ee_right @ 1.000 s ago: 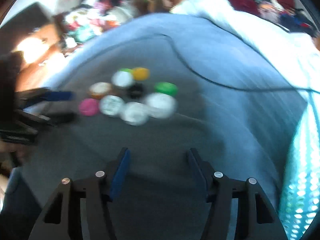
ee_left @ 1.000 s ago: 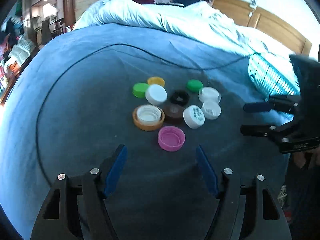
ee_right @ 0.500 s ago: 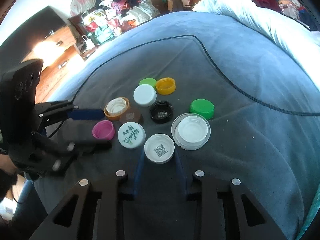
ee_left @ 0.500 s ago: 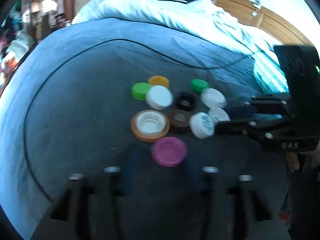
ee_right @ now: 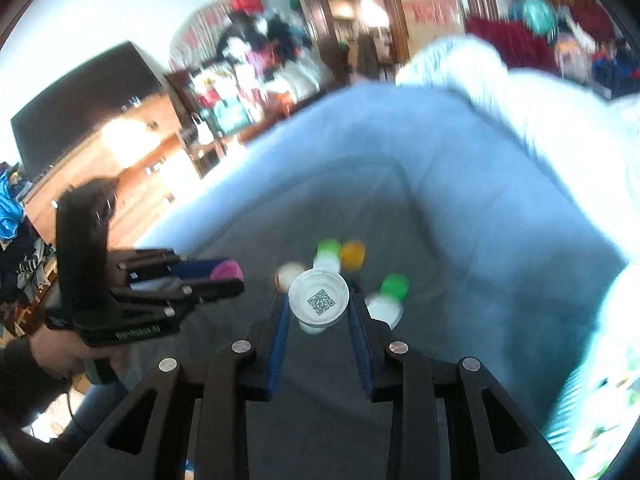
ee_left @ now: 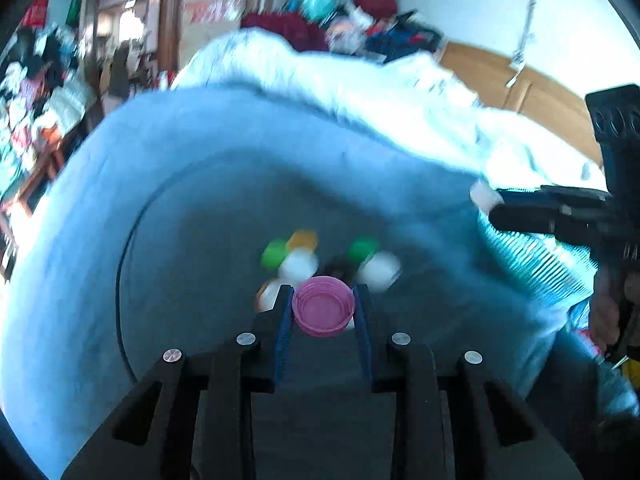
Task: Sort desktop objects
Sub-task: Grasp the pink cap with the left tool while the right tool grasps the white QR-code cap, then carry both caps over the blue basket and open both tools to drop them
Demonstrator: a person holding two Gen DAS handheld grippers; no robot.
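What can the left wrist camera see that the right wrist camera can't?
Only the left wrist view shows the pink cap open-side up between the left gripper fingers, and the teal basket. Only the right wrist view shows the QR code on the white cap in the right gripper, and a dark screen. Both show the blue bedspread and loose caps.

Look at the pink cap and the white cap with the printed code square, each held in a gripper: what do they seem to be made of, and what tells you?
The round pink cap looks like moulded plastic, matt to satin: even colour, concentric ridges inside. The round white cap with the printed code square looks like plastic too, slightly translucent at its thin rim, probably smooth.
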